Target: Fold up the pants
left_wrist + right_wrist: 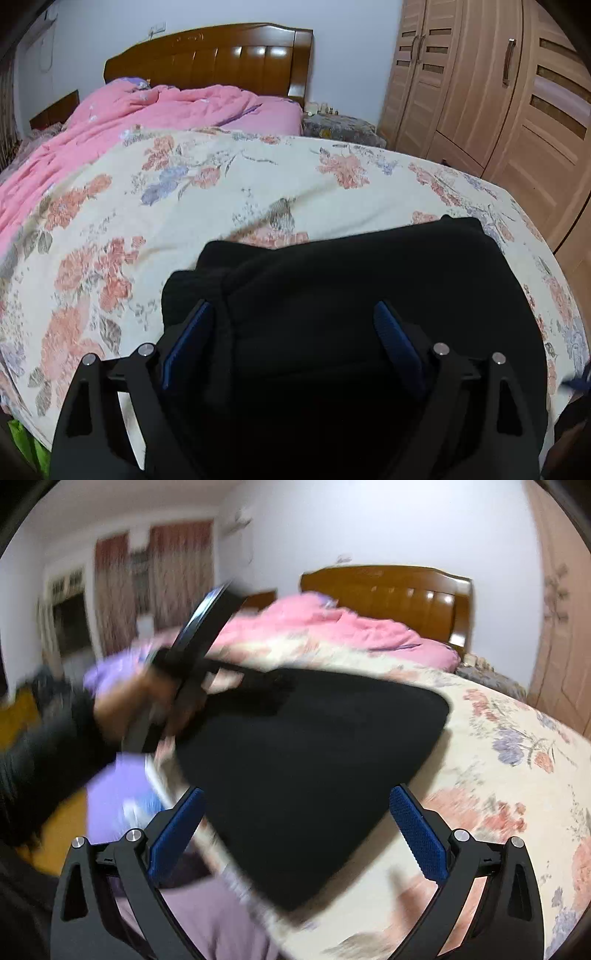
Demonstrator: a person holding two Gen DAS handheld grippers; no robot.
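While the black pants (351, 295) are lying folded in a compact block on the flowered sheet (221, 192) near the foot of the bed, both tools are hanging released above them. The left gripper (293, 314) is standing with its blue pads (397, 339) spread wide, nothing pressed between them. The right gripper (297, 805) is likewise spread apart and empty. A pink quilt (110, 122) is lying bunched toward the wooden headboard (221, 55).

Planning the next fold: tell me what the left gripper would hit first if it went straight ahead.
Probably the black pants: the open left gripper points down at them, nothing between. Its height above them is unclear.
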